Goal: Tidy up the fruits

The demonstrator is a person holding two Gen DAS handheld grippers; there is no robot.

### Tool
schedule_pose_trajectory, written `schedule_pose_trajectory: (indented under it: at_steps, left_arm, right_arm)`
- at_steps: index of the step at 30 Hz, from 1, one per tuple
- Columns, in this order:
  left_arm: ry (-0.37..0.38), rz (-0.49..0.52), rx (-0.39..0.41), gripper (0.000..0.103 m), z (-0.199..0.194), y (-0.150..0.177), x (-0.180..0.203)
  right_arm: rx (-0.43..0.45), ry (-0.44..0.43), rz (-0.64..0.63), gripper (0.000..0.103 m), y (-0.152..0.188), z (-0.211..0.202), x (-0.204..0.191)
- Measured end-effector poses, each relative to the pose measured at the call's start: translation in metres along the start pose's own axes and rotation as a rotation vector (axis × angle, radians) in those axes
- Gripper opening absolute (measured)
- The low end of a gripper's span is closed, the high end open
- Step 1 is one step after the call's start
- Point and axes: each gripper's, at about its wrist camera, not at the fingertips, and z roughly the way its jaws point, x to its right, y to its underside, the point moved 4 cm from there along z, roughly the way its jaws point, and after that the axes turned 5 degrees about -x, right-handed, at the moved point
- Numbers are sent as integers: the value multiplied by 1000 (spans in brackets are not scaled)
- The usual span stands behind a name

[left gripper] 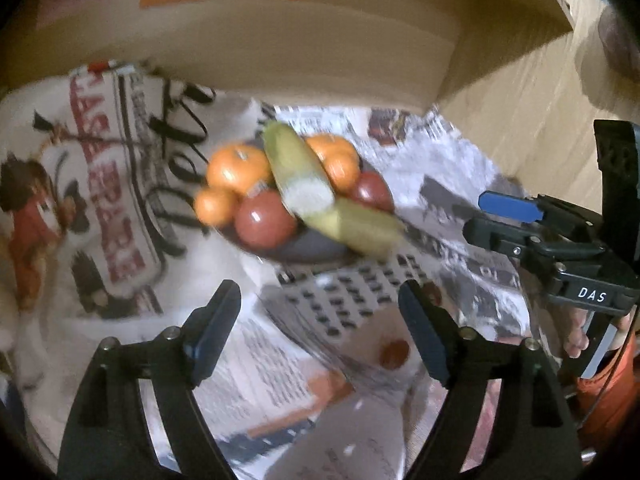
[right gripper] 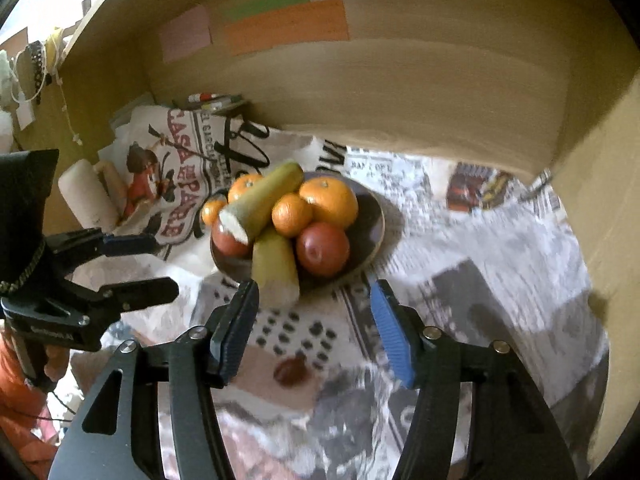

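The fruit is sitting heaped on a dark plate (right gripper: 370, 216) toward the back of the worktop (right gripper: 500, 264), near the rear wall, on spread newspaper. You are looking at several oranges (right gripper: 329, 201), two red apples (right gripper: 322, 249) and two green-yellow cut pieces (right gripper: 264, 196) with pale flat ends, one lying across the pile and one (right gripper: 276, 268) jutting over the plate's near rim.

Judging by looks, the oranges and apples are firm, round and smooth, so they are likely rolling if nudged; take them across the widest part, from above. The cut pieces look light and stiff; grip them across the middle, not on the cut face. The top piece is resting on other fruit, so lifting it first seems safest, or the heap may shift.

A small dark fruit (right gripper: 291, 372) is lying alone near the worktop's front edge.

Your left gripper (left gripper: 320, 326) is standing wide apart and empty; your right gripper (right gripper: 314, 320) is also apart, holding nothing.
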Motion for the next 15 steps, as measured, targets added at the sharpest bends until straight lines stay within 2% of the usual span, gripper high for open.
schedule_pose_trajectory:
  at_steps: [5, 7, 12, 15]
  left_arm:
    - [26, 18, -37, 81, 14, 17, 19]
    - [47, 18, -53, 77, 19, 23, 26]
    - [78, 24, -99, 52, 34, 33, 39]
    - [65, 39, -109, 42, 40, 37, 44]
  right_arm:
    - [-33, -2, 20, 55, 26, 3, 4]
    - [-44, -4, 25, 55, 35, 5, 4]
    - [-57, -21, 24, 55, 47, 8, 0]
    - [-72, -32, 19, 53, 50, 13, -4]
